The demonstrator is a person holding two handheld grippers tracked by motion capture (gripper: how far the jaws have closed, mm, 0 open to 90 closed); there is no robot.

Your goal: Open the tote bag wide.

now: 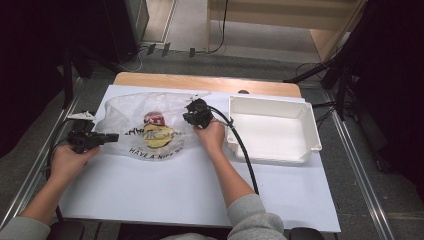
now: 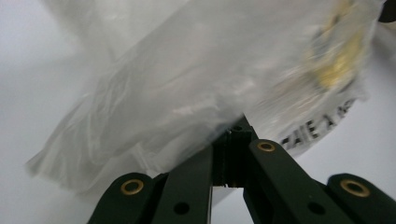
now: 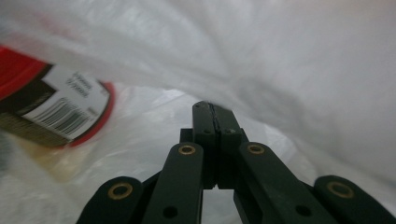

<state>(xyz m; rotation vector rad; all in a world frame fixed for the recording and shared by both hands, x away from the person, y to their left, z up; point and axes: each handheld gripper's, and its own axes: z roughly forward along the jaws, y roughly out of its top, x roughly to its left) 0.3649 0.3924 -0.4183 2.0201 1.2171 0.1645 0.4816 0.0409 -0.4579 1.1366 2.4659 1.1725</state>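
Note:
A clear plastic bag (image 1: 131, 111) printed with black letters lies on the white sheet. Inside it are a red-labelled item (image 1: 154, 119) and a yellow one (image 1: 159, 136). My left gripper (image 1: 114, 136) is at the bag's left edge. Its own view shows it (image 2: 236, 133) shut on a fold of the bag film (image 2: 187, 79), with the yellow item (image 2: 338, 70) blurred beyond. My right gripper (image 1: 186, 118) is at the bag's right side. In its view the jaws are pressed together (image 3: 214, 114) amid bag film (image 3: 303, 70), beside a red item with a barcode (image 3: 51, 112).
An empty white bin (image 1: 270, 132) stands right of the bag, close to my right hand. The white sheet (image 1: 190, 190) covers most of the wooden table (image 1: 200, 81). The right gripper's cable (image 1: 245, 150) runs along the bin's left wall.

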